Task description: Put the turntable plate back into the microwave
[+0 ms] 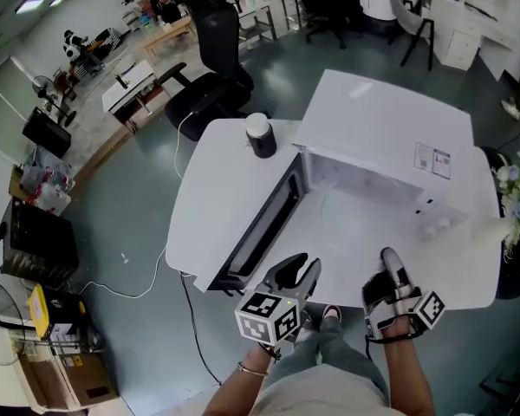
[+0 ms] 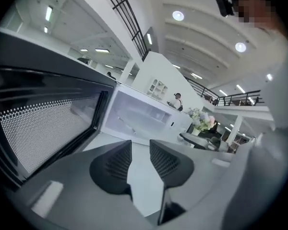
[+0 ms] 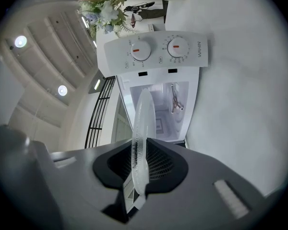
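Turntable plate (image 3: 142, 128) – clear glass, seen edge-on – is clamped between the two jaws of the right gripper (image 3: 141, 150). The dark ribbed pads press on both of its faces. From the jaws the plate reaches forward, and in the right gripper view its far rim lines up with the open cavity (image 3: 158, 109) of the microwave. In the head view the glass itself is too faint to make out.

A white round table (image 1: 212, 189) carries everything. On it sits the white microwave (image 1: 381, 137), with its door (image 1: 264, 224) swung fully open toward the person's left. The inside of the door shows a dotted screen (image 2: 38, 128) in the left gripper view. The control panel (image 3: 156, 49) has two dials with red marks. Behind the table stands a black office chair (image 1: 212, 50), and some flowers (image 1: 516, 189) are at the right edge of the table.

Both grippers are at the near edge of the table, in front of the open microwave. The right gripper (image 1: 390, 263) is before the cavity, and the left gripper (image 1: 299, 271) is just beside the free end of the door. The jaws of the left gripper (image 2: 140, 150) stand a little apart with nothing between them – only the white table top shows in the gap.

A small black cylinder with a white top (image 1: 259, 134) stands on the table beside the far left corner of the microwave.
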Available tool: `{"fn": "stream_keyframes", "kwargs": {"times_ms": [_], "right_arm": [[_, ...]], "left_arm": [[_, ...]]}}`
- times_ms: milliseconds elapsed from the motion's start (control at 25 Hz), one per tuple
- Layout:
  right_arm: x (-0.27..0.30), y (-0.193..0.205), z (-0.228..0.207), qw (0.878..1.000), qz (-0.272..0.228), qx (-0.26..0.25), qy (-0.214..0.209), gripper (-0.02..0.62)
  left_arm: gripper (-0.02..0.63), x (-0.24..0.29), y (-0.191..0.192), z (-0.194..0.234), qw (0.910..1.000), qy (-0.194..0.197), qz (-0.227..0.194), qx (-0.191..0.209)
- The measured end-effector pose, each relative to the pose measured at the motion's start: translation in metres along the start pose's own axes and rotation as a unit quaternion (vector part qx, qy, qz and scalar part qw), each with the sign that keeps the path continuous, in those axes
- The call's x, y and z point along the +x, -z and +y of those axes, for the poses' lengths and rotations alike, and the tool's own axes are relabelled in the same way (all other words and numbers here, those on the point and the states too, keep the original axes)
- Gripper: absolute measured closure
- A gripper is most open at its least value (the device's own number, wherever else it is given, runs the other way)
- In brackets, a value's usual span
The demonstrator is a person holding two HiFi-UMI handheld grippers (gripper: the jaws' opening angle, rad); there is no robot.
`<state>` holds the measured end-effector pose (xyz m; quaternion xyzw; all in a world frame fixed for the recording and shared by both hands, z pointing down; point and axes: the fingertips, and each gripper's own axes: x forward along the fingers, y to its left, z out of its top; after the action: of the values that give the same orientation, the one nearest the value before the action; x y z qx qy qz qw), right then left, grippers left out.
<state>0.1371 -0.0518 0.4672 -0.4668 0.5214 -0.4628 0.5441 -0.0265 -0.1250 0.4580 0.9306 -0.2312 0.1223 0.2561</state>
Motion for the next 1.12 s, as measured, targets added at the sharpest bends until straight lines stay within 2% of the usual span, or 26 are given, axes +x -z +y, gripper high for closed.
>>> {"fn": "stream_keyframes", "kwargs": {"times_ms": [80, 160, 200, 440, 680, 840, 1120], "right_arm": [[0.003, 0.000, -0.001, 1.000, -0.002, -0.001, 0.001, 0.540], [0.006, 0.001, -0.004, 1.000, -0.008, -0.001, 0.001, 0.540], [0.007, 0.001, -0.005, 1.000, -0.011, -0.001, 0.001, 0.540], [0.013, -0.001, -0.013, 0.999, -0.034, -0.005, 0.002, 0.540], [0.021, 0.006, -0.022, 0.999, -0.043, -0.025, 0.006, 0.538], [0.028, 0.006, -0.031, 0.998, -0.048, -0.038, 0.012, 0.538], [0.041, 0.002, -0.044, 0.997, -0.066, -0.032, 0.009, 0.538]], "left_arm": [[0.518, 0.001, 0.001, 0.006, 0.9995, -0.018, -0.002, 0.028], [0.587, 0.003, 0.001, 0.012, 0.9981, -0.034, -0.004, 0.052], [0.599, 0.004, 0.000, 0.015, 0.9975, -0.039, -0.004, 0.059], [0.615, 0.011, 0.000, 0.030, 0.9959, -0.048, -0.010, 0.076], [0.607, 0.020, 0.016, 0.043, 0.9974, -0.048, -0.004, 0.054], [0.607, 0.029, 0.027, 0.045, 0.9969, -0.056, 0.004, 0.056], [0.607, 0.041, 0.028, 0.053, 0.9972, -0.050, 0.017, 0.053]]}}
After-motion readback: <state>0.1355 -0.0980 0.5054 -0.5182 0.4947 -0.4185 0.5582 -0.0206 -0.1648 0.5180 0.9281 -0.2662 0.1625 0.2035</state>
